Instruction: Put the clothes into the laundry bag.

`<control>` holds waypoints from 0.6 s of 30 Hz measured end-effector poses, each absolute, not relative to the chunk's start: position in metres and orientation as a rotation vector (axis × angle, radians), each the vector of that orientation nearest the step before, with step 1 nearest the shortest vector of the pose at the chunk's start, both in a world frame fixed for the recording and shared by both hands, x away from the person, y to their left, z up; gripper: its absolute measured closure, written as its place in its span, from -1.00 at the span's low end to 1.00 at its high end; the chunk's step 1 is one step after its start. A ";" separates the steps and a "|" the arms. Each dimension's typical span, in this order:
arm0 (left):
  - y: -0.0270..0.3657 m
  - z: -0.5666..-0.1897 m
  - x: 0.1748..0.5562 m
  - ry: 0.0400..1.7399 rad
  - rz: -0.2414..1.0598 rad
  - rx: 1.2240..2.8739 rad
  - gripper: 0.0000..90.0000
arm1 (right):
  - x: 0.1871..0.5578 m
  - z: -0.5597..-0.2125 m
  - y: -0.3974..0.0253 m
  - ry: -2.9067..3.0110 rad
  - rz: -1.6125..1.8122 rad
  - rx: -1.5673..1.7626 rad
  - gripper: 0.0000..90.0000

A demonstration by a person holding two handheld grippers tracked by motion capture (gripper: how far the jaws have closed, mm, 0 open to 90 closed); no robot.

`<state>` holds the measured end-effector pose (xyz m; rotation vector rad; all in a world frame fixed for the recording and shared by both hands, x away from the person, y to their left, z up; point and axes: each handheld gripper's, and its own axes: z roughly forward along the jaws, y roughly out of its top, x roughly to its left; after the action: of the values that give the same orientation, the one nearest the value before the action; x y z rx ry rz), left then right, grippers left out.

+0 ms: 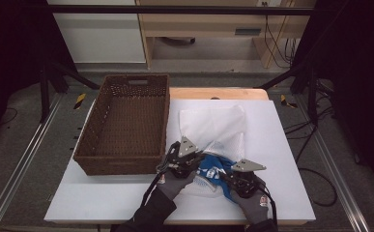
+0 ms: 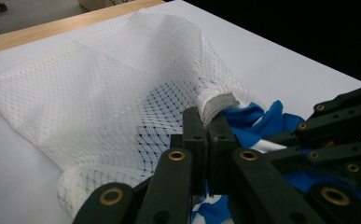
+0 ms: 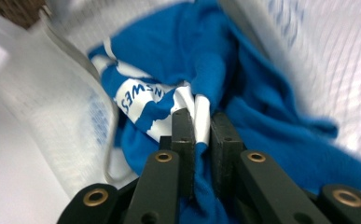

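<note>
Left gripper (image 2: 205, 122) clamped on rim of white mesh bag (image 2: 99, 88), lifting it off white table (image 2: 10, 186). Blue cloth (image 2: 267, 119) inside, other gripper (image 2: 341, 135) at right.

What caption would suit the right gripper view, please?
Right tool shut on crumpled blue-and-white cloth garment at white mesh laundry bag mouth.

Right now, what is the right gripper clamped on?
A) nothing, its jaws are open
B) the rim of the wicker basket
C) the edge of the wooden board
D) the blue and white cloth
D: in the right gripper view the right gripper has its jaws shut on a fold of the blue and white cloth, at the mouth of the white mesh bag.
</note>
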<state>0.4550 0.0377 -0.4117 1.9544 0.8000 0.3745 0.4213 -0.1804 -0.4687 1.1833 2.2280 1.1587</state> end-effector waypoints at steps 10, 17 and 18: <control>0.035 -0.406 0.451 0.781 0.380 1.945 0.97 | 0.444 -0.449 -0.144 2.152 1.243 1.123 0.77; 0.037 -0.413 0.452 0.793 0.365 1.950 0.97 | 0.463 -0.473 -0.133 2.138 1.156 1.188 0.61; 0.037 -0.414 0.452 0.793 0.365 1.952 0.97 | 0.463 -0.473 -0.134 2.140 1.158 1.180 0.57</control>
<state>0.4518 0.0369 -0.4139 1.9516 0.7930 0.3653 0.4630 -0.1341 -0.4730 1.1803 2.1401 1.1581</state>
